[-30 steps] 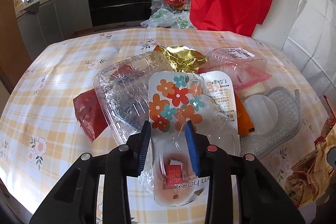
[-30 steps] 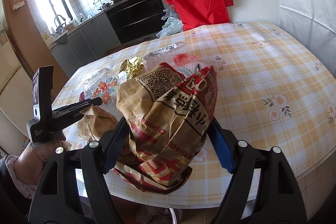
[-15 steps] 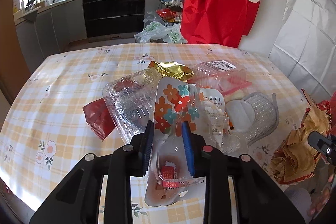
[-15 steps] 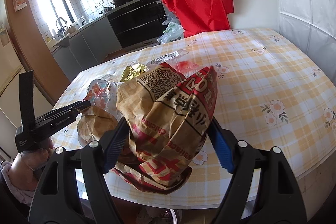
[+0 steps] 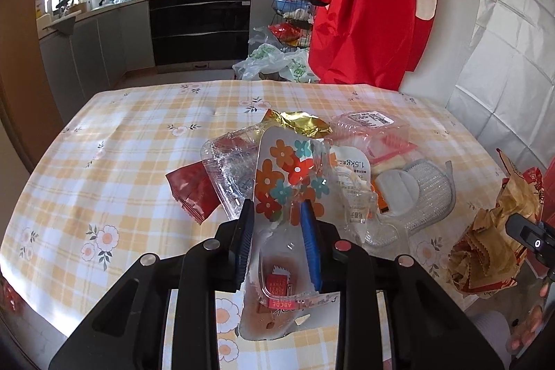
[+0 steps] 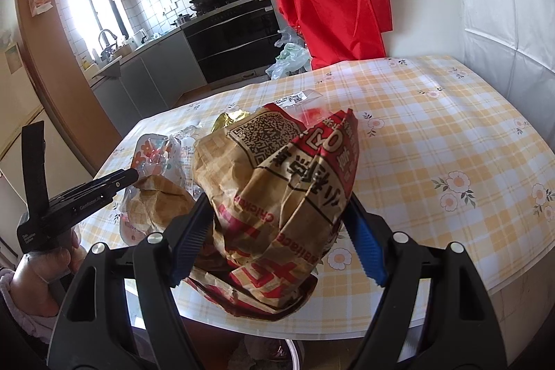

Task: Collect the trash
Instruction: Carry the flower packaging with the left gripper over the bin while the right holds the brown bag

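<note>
Flowered blister pack (image 5: 291,182) apparently higher than before

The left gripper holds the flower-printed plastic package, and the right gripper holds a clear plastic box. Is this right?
Not quite. The left gripper does hold the flower-printed plastic package, but the right wrist view shows the right gripper holding a crumpled paper bag.

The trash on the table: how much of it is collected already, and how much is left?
Nothing can be seen binned; no bin is clearly in view. In hand: the left hand-held gripper grips the flowered plastic package, and the right hand-held gripper holds the crumpled paper bag. Left on the table: the red sachet, clear tray, gold foil wrapper, labelled clear box and white packaging.
</note>
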